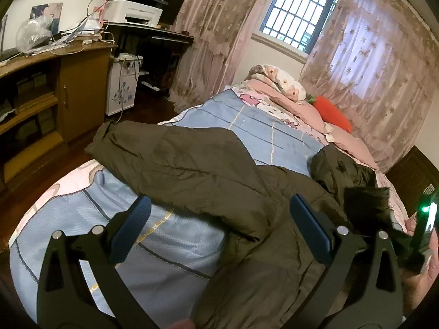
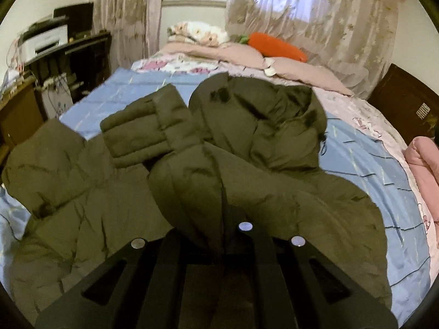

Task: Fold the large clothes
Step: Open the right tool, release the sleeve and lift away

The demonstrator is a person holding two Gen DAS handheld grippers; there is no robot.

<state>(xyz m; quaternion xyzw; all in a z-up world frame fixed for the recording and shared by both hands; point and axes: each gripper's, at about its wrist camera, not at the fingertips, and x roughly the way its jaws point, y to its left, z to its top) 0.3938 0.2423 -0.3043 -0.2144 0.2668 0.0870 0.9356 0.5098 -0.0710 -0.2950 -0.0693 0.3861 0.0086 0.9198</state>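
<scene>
Olive padded hooded coat (image 2: 247, 164) on blue quilted bed (image 1: 170, 235), sleeves folded in, body unfolded; left gripper (image 1: 219, 224) fingers open, empty; right gripper (image 2: 216, 235) fingers closed on coat.

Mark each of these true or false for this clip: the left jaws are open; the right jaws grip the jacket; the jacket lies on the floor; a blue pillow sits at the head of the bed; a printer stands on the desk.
1. The left gripper has its jaws open. True.
2. The right gripper is shut on the olive jacket. True; fabric is bunched between its jaws.
3. The jacket lies on the floor. False; it is spread on the bed.
4. A blue pillow sits by the bedding. False; it is an orange carrot pillow.
5. A printer stands on the desk. True.
</scene>
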